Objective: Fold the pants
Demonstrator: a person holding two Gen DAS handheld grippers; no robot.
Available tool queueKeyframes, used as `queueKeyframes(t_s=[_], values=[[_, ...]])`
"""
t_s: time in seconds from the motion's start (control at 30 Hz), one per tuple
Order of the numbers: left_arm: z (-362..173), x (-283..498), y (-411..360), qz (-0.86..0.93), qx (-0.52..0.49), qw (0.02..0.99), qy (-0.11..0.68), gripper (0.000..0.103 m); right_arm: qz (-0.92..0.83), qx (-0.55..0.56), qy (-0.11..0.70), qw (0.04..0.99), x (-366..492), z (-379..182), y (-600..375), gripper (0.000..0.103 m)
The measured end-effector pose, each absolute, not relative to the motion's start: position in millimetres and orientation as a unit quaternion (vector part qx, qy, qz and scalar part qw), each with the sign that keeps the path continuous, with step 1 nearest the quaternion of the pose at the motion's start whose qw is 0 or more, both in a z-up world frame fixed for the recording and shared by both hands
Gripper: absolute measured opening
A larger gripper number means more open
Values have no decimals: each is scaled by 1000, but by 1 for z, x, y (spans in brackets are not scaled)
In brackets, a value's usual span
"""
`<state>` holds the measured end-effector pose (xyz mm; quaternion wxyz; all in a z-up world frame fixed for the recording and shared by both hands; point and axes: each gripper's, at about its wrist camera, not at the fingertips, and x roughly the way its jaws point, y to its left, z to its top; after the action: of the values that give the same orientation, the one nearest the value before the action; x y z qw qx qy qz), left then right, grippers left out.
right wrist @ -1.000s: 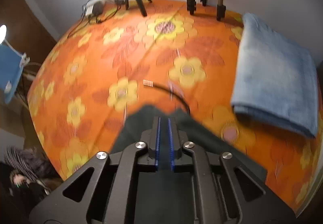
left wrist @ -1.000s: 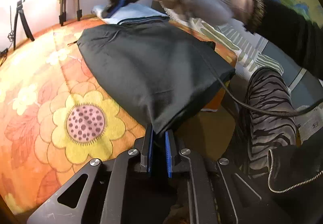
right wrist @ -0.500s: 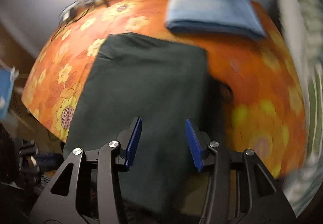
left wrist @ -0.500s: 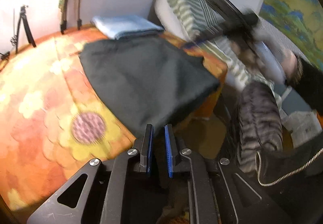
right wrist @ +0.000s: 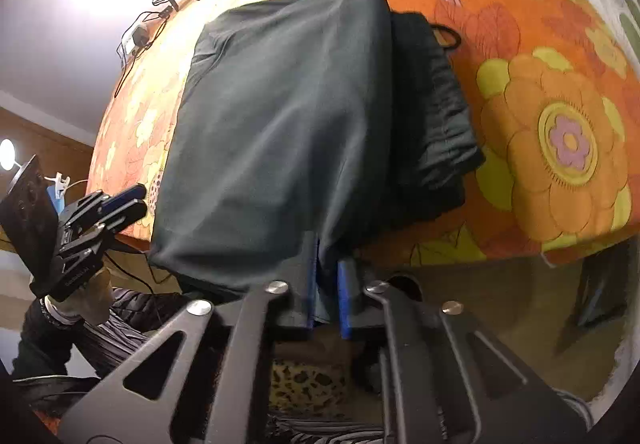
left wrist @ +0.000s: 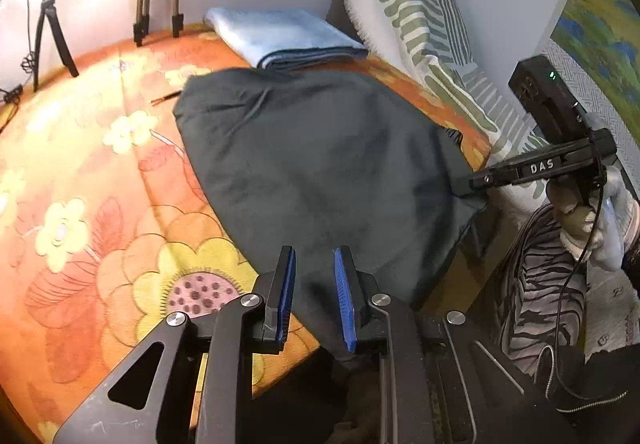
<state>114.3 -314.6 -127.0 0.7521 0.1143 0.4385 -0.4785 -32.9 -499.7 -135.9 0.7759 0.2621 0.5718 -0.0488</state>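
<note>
Dark grey pants (left wrist: 320,164) lie folded on the orange flowered bedspread (left wrist: 80,204), their near end hanging over the bed's edge. My left gripper (left wrist: 314,252) hovers at the near left corner. Its jaws are opening; fabric shows in the gap, but the blue pads (left wrist: 286,296) do not press on it. From the right wrist view, the left gripper (right wrist: 132,200) sits just beside the pants' (right wrist: 280,104) edge. My right gripper (right wrist: 328,264) is shut on the near right corner of the top layer, and the right gripper (left wrist: 466,184) shows at that corner. A lower layer (right wrist: 432,104) sticks out to the right.
A folded blue towel (left wrist: 280,36) lies at the far end of the bed, touching the pants. A striped pillow (left wrist: 420,24) leans on the wall to the right. Tripods (left wrist: 52,28) stand at the far left. The person's zebra-striped leg (left wrist: 540,264) is by the bed's near edge.
The right gripper swung from the far side of the bed to the near edge, opened, then shut on the pants' corner. The left gripper's jaws parted and released the fabric.
</note>
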Motion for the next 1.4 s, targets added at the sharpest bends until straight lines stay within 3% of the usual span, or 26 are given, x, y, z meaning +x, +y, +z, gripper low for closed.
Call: queueKeyframes(t_s=[0.13, 0.23, 0.3, 0.47, 0.67, 0.77, 0.8, 0.83, 0.87, 0.9, 0.93, 1.17, 1.3, 1.4], values=[[-132, 99, -329, -490, 128, 743, 437, 19, -93, 200, 577, 786, -31, -125, -506, 4], [-139, 86, -342, -502, 152, 729, 439, 19, -96, 213, 591, 772, -35, -126, -518, 5], [-141, 80, -340, -504, 156, 726, 441, 19, -87, 199, 601, 769, -36, -119, -519, 8], [-124, 88, -336, -504, 136, 737, 429, 19, -98, 178, 528, 825, -30, -72, -525, 13], [-110, 120, -345, -477, 126, 766, 413, 19, -44, 169, 479, 860, 47, -62, -507, 13], [-116, 144, -342, -453, 92, 769, 442, 19, -50, 135, 488, 861, 78, -75, -497, 13], [-118, 152, -339, -443, 84, 770, 451, 27, -54, 125, 496, 858, 85, -82, -494, 14], [-121, 161, -335, -431, 75, 773, 460, 34, -56, 124, 503, 854, 87, -87, -495, 21], [-123, 165, -332, -424, 69, 775, 463, 49, -61, 126, 509, 849, 89, -93, -499, 37], [-125, 174, -328, -413, 56, 779, 469, 55, -69, 129, 512, 846, 89, -99, -504, 43], [-127, 181, -326, -409, 46, 779, 474, 55, -72, 132, 514, 845, 86, -102, -510, 48], [-145, 214, -338, -383, 34, 784, 487, 55, -86, 144, 541, 824, 80, -131, -537, 48], [-149, 222, -341, -373, 35, 785, 493, 55, -93, 150, 525, 833, 72, -118, -549, 48], [-148, 228, -340, -370, 24, 785, 497, 55, -112, 191, 506, 834, 59, -110, -578, 63]])
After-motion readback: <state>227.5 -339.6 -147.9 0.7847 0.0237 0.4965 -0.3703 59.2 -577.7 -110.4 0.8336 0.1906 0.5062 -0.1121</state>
